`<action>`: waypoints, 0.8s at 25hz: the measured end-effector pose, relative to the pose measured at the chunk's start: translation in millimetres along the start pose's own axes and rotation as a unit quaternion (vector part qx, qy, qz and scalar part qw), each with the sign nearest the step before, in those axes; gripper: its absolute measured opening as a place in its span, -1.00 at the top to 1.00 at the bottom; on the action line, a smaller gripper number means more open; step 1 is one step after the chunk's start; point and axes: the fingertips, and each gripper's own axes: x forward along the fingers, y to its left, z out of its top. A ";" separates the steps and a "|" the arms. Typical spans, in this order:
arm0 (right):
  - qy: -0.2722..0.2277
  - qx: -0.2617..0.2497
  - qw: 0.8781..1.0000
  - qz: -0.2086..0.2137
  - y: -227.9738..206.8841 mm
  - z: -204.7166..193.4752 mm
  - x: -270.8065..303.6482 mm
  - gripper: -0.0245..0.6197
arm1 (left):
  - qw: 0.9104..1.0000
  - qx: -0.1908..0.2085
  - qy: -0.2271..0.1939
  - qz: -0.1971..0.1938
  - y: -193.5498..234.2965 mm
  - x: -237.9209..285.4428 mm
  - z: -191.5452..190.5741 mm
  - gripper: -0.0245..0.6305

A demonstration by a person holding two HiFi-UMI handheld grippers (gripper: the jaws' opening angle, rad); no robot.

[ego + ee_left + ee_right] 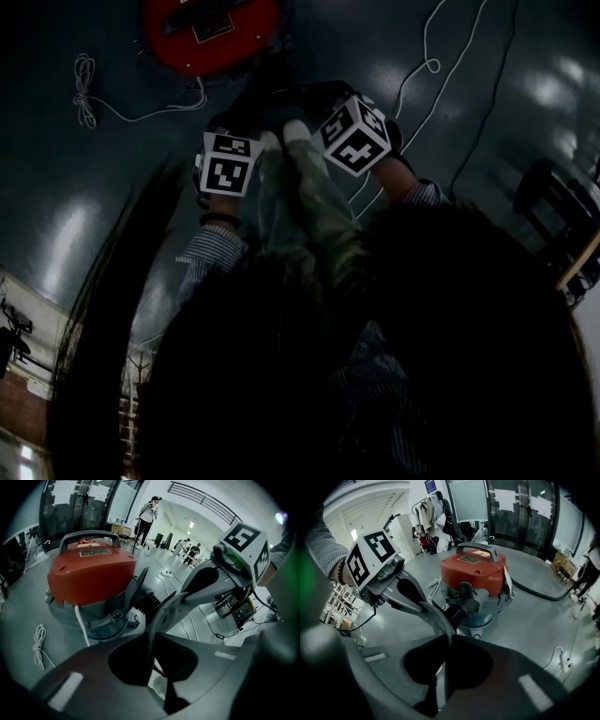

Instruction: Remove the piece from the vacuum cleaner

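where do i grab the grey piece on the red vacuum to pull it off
Grip the grey piece on its flattened free end, jaws across the broad faces, coming from the side away from the vacuum cleaner: it sticks straight out of the ribbed collar.

The matt grey plastic jaws of my left gripper (150, 634) pinch a thin grey piece (164, 611), dull and finely streaked. My right gripper (449, 636), in the same matt plastic, nips it too. Beyond the jaw tips, the red domed vacuum cleaner lid (89, 571) looks like smooth, glossy plastic, and its black hose collar (149, 601) is ribbed. The grey floor (28, 602) below my tool is polished and shiny.
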 end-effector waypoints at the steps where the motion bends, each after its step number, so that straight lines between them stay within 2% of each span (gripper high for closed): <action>1: -0.001 0.003 1.000 0.001 1.4 -0.8 -0.7 0.84 | 1.000 -0.001 -0.001 0.000 -1.4 -0.8 -1.3 0.82; 7: -0.002 0.024 1.000 0.002 11.7 -11.5 -2.9 0.84 | 1.000 -0.006 -0.003 -0.003 -11.8 -4.4 -10.9 0.82; 14: -0.002 0.030 1.000 0.007 32.9 -18.4 -22.0 0.84 | 0.999 -0.037 -0.010 -0.011 -37.4 -24.5 -25.4 0.82; 20: -0.019 0.035 0.999 0.005 41.7 -0.7 -66.4 0.84 | 0.997 -0.070 -0.033 -0.019 -56.7 -61.9 -9.3 0.82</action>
